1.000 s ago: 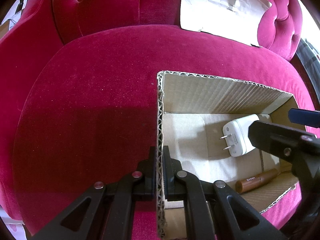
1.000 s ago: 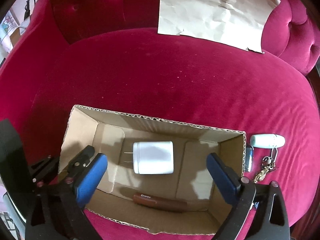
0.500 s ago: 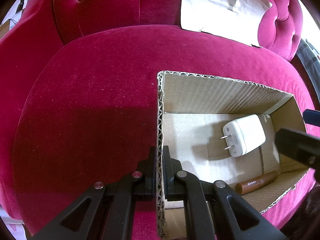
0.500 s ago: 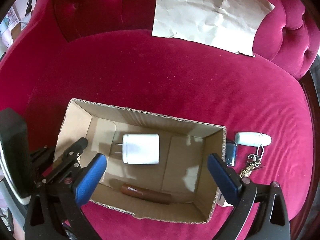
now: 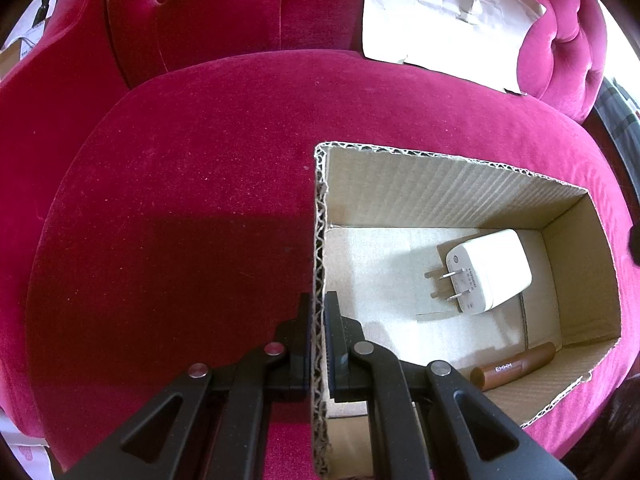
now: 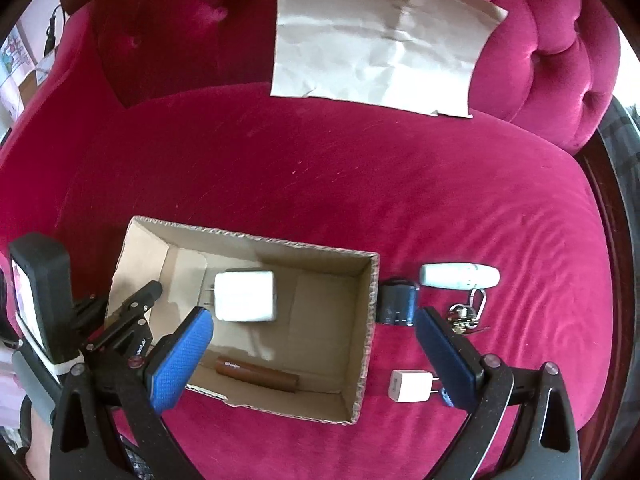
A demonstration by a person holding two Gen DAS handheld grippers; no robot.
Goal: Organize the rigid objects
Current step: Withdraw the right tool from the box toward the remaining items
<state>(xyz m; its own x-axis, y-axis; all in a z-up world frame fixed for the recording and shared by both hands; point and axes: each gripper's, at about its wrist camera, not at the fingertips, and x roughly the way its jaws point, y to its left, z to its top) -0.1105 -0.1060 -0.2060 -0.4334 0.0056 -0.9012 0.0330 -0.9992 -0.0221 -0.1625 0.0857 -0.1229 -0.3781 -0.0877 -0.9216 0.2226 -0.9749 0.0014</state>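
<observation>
Two items sit inside the cardboard box (image 6: 366,320): a large white charger (image 5: 486,270) lying on its side with prongs pointing at the left wall, and a brown tube (image 5: 514,366) flat against the near wall. The box rests on the seat of a magenta velvet sofa (image 6: 320,176).

Left hand-held gripper (image 5: 318,320): clamped on the box's left wall, one finger outside, one inside, corrugated edge pinched between them.

Right hand-held gripper (image 6: 314,340): jaws wide apart, nothing between the blue pads (image 6: 180,360), above the right half of the box and the seat beside it.

Outside the box, on the seat to its right:
- small white charger (image 6: 410,386), near the box's front right corner, just beside the right pad
- pale blue-white cylinder (image 6: 460,276), lying flat, further back
- dark blue object (image 6: 396,306), touching or almost touching the right wall; can't identify it, partly hidden
- keyring with metal bits (image 6: 468,316), just in front of the cylinder

A creased brown paper sheet (image 6: 380,36) leans on the sofa back, well apart from the box.
</observation>
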